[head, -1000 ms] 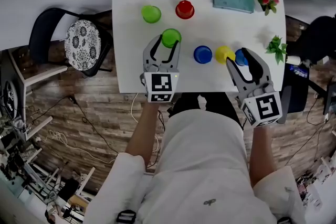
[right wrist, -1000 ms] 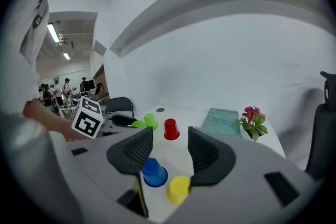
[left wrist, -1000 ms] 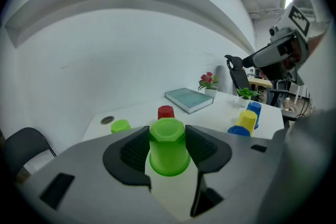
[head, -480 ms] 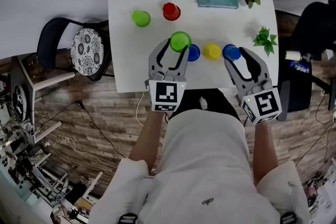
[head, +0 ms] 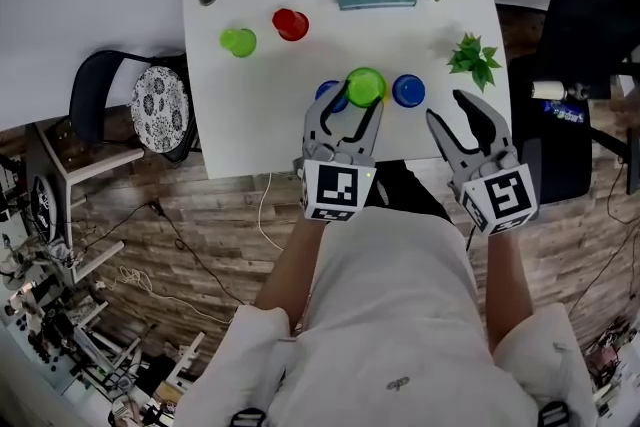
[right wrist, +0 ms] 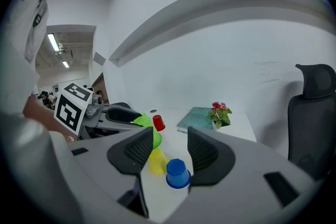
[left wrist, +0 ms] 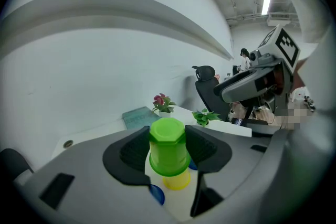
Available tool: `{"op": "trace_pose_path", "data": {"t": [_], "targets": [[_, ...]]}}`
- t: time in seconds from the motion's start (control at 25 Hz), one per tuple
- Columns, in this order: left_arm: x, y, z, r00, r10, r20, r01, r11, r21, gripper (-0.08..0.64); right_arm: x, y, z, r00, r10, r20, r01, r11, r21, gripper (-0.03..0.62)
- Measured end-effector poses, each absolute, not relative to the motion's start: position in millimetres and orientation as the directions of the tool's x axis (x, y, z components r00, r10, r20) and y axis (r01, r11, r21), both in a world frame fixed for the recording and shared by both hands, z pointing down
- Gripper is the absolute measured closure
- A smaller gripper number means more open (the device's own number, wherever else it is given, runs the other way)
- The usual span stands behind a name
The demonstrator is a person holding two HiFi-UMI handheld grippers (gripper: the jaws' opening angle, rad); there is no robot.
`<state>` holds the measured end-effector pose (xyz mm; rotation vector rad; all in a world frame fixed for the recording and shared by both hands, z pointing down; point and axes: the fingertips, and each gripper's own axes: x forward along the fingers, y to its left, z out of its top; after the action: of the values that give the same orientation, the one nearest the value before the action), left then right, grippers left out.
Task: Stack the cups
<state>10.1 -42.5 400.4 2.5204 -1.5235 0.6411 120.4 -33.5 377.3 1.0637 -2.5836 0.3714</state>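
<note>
Here the left gripper (head: 356,103), its forearm reaching up from the lower centre of the head view and tilted slightly downward, pinches an upside-down green cup (left wrist: 168,147) directly over the yellow cup (left wrist: 177,181); whether the two touch is unclear. At centre right the right gripper (head: 449,111) has its jaws spread and empty, with a blue cup (head: 408,91) just to its left on the white table (head: 260,115).
</note>
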Motion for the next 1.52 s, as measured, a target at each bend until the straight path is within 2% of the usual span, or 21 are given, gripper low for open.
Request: {"op": "trace_pose_path", "data": {"t": [0.44, 1.32, 1.52], "targets": [[55.6, -44.8, 423.6, 0.42, -0.766, 0.487, -0.85, -0.52, -0.085, 0.339, 154.3, -32.4, 382.3, -0.675, -0.624, 0.393, -0.714, 0.688, -0.134, 0.383], [63.1, -48.8, 439.9, 0.403, -0.758, 0.512, -0.853, -0.514, -0.091, 0.339, 158.7, -43.9, 385.3, -0.709, -0.592, 0.384, -0.676, 0.726, -0.129, 0.385], [65.5, -46.5, 439.6, 0.421, -0.751, 0.508, -0.842, -0.532, -0.088, 0.309, 157.5, -43.4, 385.3, -0.713, -0.59, 0.379, -0.671, 0.731, -0.123, 0.385]]}}
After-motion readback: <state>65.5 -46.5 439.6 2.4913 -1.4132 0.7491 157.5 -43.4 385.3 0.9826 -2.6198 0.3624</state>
